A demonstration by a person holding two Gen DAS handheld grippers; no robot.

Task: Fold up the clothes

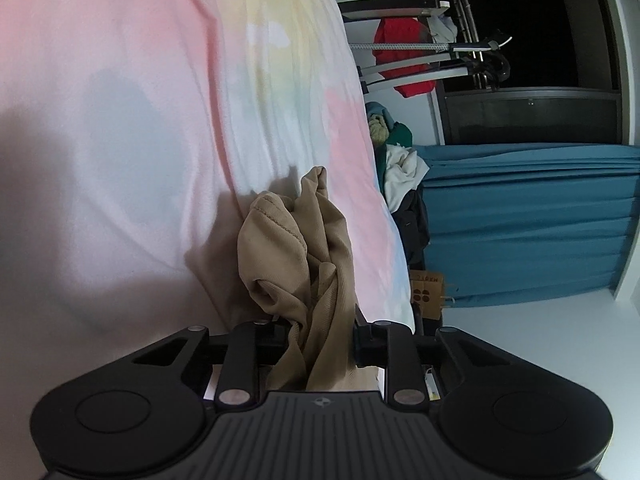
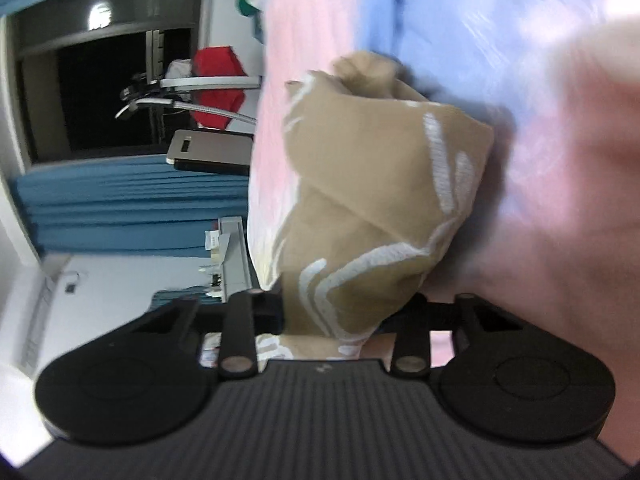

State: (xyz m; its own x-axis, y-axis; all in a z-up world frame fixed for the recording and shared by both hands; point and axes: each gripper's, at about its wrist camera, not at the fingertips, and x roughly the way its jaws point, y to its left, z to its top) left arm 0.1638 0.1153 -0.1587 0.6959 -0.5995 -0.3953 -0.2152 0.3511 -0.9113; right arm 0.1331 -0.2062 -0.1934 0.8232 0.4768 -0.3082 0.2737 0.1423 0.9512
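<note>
A tan garment is bunched up in front of the pastel pink, blue and yellow bedsheet. My left gripper is shut on a twisted fold of it. In the right wrist view the same tan garment shows white printed lines and hangs folded over the bedsheet. My right gripper is shut on its lower edge. Both views are tilted sideways. The fingertips are hidden by the cloth.
A pile of mixed clothes lies at the bed's far edge. Teal curtains, a rack with a red garment and a dark window stand beyond. A brown paper bag sits on the floor.
</note>
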